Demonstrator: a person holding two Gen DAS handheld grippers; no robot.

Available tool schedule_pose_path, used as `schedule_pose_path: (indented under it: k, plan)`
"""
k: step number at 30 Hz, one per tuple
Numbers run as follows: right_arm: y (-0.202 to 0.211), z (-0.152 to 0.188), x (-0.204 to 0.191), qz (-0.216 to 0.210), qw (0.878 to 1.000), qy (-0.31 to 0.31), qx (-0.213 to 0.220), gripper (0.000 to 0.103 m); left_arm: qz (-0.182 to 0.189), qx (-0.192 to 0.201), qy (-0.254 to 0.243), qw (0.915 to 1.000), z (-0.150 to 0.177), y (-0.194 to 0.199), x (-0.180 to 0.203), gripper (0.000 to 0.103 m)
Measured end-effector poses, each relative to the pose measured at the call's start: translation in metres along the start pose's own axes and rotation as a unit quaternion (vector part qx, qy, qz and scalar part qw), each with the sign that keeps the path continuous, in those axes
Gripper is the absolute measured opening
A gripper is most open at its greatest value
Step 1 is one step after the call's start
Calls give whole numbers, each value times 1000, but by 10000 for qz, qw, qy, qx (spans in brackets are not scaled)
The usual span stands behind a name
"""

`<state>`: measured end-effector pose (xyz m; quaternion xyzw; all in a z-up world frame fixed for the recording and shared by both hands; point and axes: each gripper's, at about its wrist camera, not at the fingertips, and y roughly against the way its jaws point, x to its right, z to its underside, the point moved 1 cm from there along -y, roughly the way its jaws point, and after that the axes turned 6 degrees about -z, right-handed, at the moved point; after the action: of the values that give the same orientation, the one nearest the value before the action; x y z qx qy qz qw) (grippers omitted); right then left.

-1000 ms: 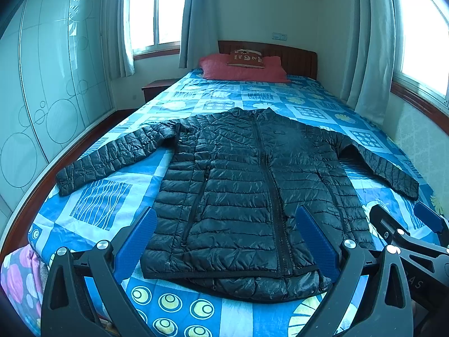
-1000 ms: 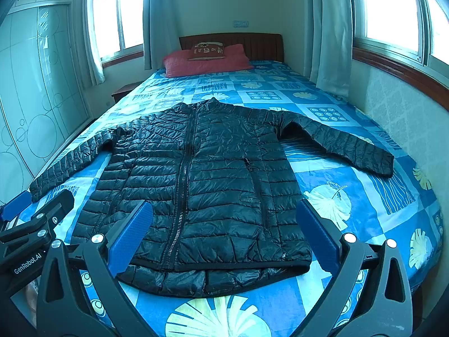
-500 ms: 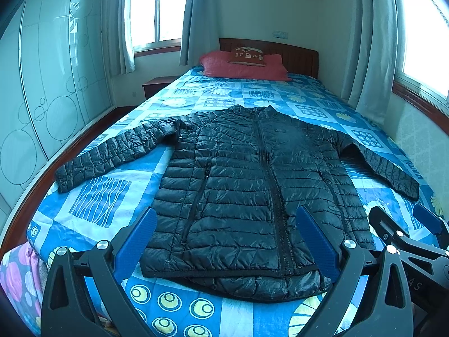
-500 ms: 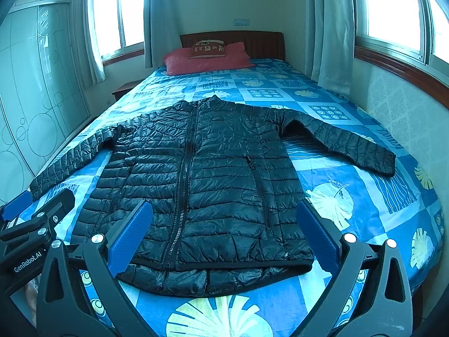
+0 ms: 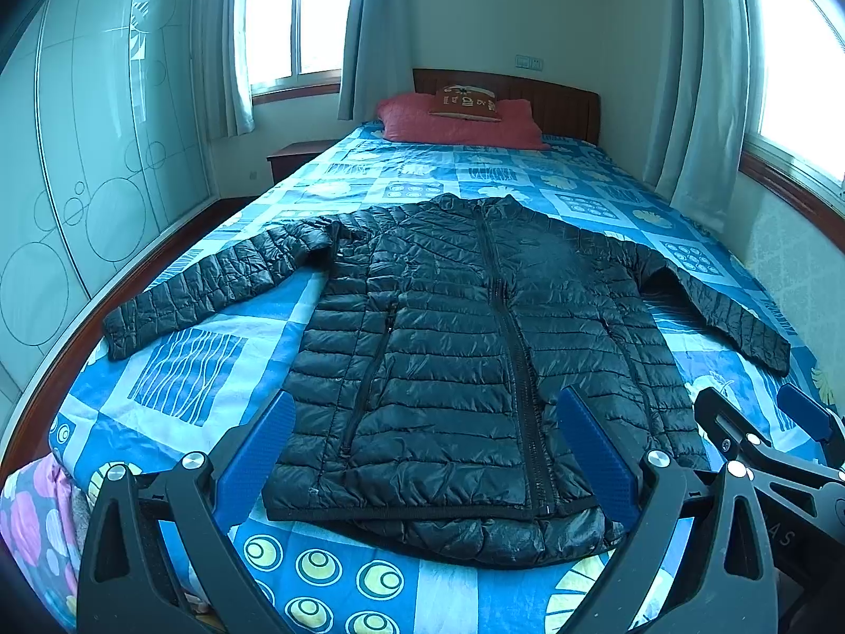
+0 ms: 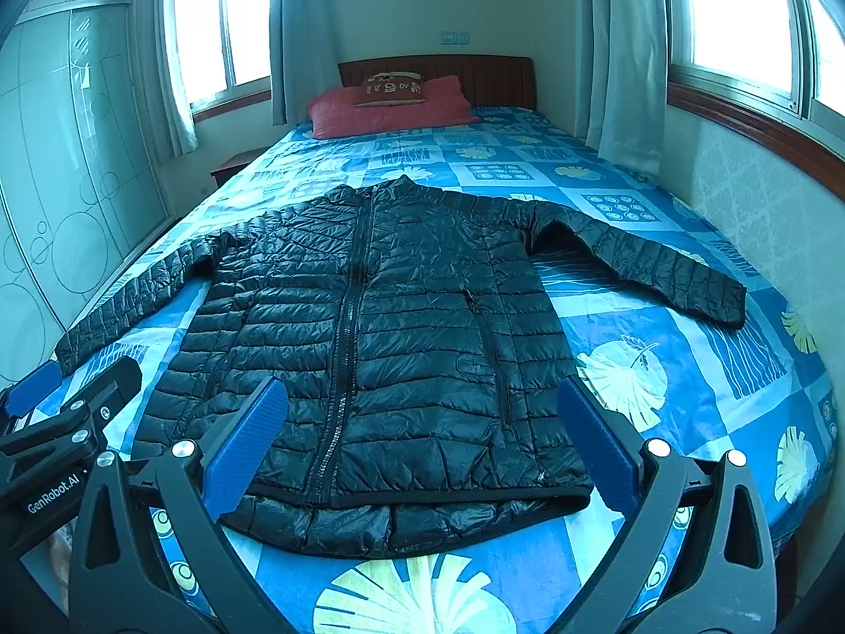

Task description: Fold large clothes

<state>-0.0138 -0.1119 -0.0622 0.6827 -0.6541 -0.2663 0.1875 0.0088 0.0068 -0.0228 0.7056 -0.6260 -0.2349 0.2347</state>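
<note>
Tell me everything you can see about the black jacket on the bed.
The black jacket is a shiny quilted puffer, zipped shut, with a stand collar and two front pocket zippers. It lies flat, front up, on the blue patterned bedspread, collar toward the pillows, hem toward the foot, both sleeves spread outward. The back hem shows below the front one. Neither open gripper touches it.

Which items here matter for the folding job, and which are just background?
In play:
- black puffer jacket, spread flat, zipped, sleeves out
- left hand-held gripper, open, above the hem
- right hand-held gripper, open, above the hem
- bed as work surface

Background:
- red pillow
- brown cushion
- nightstand
- wardrobe
- curtains
</note>
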Motion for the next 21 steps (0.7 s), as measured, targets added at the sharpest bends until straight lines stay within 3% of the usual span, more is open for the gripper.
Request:
schedule_pose_path:
  k: [6, 11, 15, 19, 20, 21]
  plan:
    - [-13, 1, 2, -66, 9999, -6, -137, 101, 50, -151, 11, 9999, -1, -15, -1, 99]
    - [-38, -2, 22, -244, 9987, -352, -278, 101, -121, -410, 253, 9988, -5, -54, -21, 99]
    - [-68, -7, 67, -287, 9937, -1055, -254, 101, -635, -584, 518, 9949, -7, -96, -56, 99]
    - [-104, -11, 149, -51, 9781, -2079, -64, 100, -1442, -798, 1049, 9807, -4, -152, -117, 99]
    - [-111, -11, 167, -42, 9737, -2277, 17, 98, -1612, -880, 1126, 9765, -2, -163, -131, 99]
    - [-115, -12, 181, 8, 9708, -2398, 73, 84, -1735, -986, 1224, 9722, 0, -175, -145, 99]
